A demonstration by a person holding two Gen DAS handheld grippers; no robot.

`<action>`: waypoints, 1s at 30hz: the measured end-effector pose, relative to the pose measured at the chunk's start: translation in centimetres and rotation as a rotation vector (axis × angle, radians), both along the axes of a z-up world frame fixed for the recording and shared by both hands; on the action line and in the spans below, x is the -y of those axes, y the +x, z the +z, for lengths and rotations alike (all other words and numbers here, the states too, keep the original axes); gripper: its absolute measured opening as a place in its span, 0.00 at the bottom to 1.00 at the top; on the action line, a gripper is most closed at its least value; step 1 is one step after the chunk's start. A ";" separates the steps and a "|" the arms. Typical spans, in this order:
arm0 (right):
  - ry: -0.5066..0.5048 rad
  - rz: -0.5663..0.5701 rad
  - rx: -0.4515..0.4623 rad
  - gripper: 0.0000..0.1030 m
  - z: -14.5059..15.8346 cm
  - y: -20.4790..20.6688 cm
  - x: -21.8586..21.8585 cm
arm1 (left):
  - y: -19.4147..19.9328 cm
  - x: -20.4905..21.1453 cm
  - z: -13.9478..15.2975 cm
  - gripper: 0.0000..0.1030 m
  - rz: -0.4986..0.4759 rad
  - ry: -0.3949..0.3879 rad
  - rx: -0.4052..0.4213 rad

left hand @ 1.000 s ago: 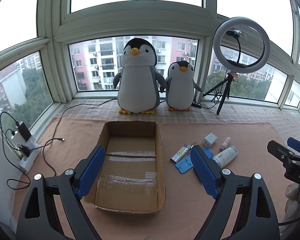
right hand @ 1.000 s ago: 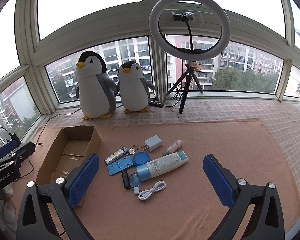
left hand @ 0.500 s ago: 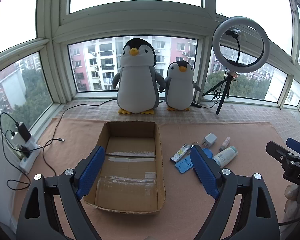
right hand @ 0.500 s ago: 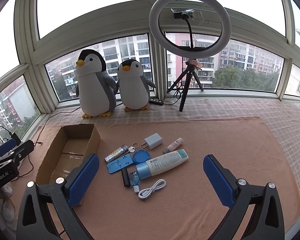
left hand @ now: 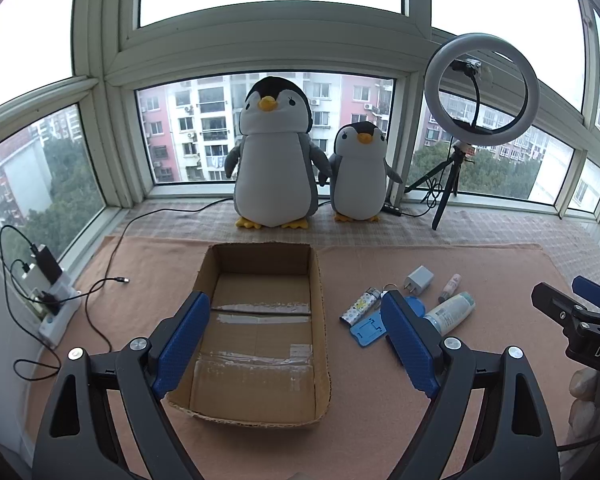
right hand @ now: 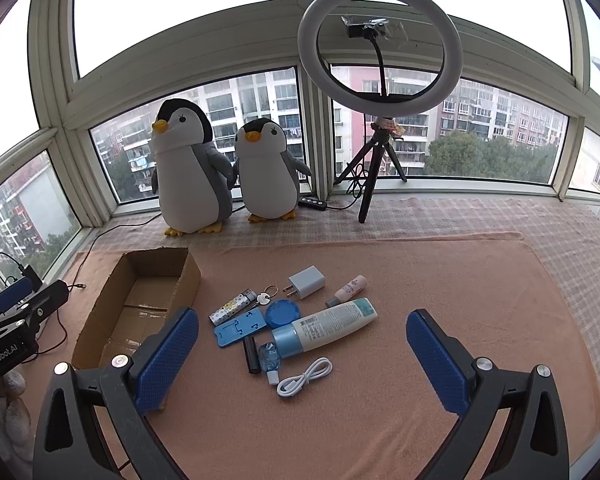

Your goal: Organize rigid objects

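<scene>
The left gripper (left hand: 296,344) hangs spread wide and empty over the open cardboard box (left hand: 260,328), its blue ribbed pads tilted down. The right gripper (right hand: 302,360) is likewise released, holding nothing, poised above a cluster of small things on the peach cloth (right hand: 420,280). Its body reads "DAS" in the left view; the left one reads "GenRobot.AI". Just right of the box lie a patterned lighter (right hand: 232,306), a white charger (right hand: 306,282), a blue round lid (right hand: 283,313), a lotion bottle (right hand: 328,326) and a coiled white cable (right hand: 305,377).
</scene>
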State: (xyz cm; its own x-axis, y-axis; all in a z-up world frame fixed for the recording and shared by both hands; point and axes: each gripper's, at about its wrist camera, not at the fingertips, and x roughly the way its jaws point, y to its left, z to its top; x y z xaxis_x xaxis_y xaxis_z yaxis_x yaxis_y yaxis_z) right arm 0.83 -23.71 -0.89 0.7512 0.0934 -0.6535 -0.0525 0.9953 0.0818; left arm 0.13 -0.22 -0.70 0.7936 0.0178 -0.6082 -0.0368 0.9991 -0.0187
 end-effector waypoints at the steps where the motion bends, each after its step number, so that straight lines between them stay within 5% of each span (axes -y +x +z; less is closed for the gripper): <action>1: -0.001 0.000 0.000 1.00 0.0 0.0 0.0 | 0.0 0.0 0.0 0.85 0.000 0.000 0.000; 30: 0.014 0.007 -0.016 1.00 -0.5 0.2 0.1 | 0.2 -1.6 -0.8 0.85 0.027 0.010 -0.016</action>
